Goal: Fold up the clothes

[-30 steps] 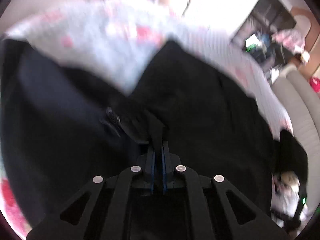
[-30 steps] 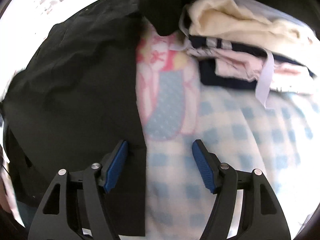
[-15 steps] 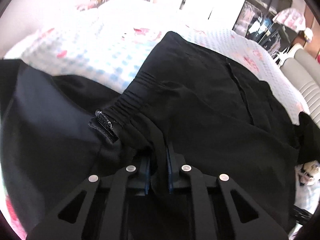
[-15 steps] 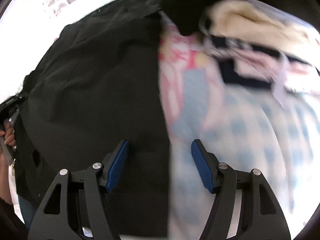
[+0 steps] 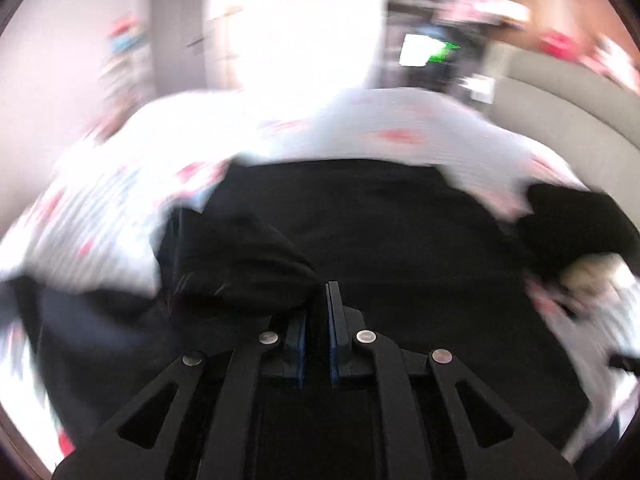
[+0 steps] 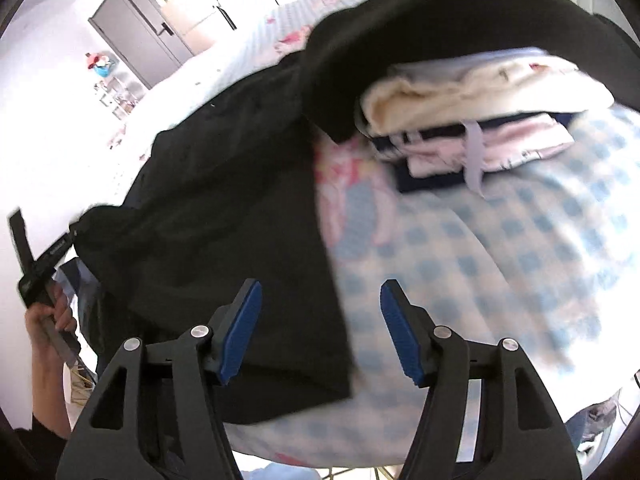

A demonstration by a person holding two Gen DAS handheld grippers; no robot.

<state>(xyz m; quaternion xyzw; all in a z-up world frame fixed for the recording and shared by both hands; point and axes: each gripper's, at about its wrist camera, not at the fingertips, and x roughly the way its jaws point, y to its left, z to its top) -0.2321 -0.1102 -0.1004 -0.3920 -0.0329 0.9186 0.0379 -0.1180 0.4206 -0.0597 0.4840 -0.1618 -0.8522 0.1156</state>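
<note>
A black garment (image 5: pixel 380 240) lies spread on a bed with a blue-checked, pink-patterned cover (image 5: pixel 104 216). My left gripper (image 5: pixel 317 320) is shut on a bunched fold of the black garment, which drapes over its left finger. In the right wrist view the same black garment (image 6: pixel 224 208) lies left of centre. My right gripper (image 6: pixel 320 332) is open and empty, low over the garment's near edge, which runs between its blue pads (image 6: pixel 244 328). The left gripper (image 6: pixel 36 272) and the hand holding it show at the far left, pulling the cloth up.
A stack of folded clothes (image 6: pixel 480 120), cream on top, with pink and navy under it, sits on the bed cover (image 6: pixel 520 248) at the right. Another black garment (image 6: pixel 440 24) drapes over the stack. A grey sofa (image 5: pixel 568 108) stands beyond the bed. A door (image 6: pixel 140 40) is far behind.
My left gripper has lifted and swung with the black cloth in it; its view is blurred by motion. The right gripper has stayed open over the garment's edge while the cloth shifted.
</note>
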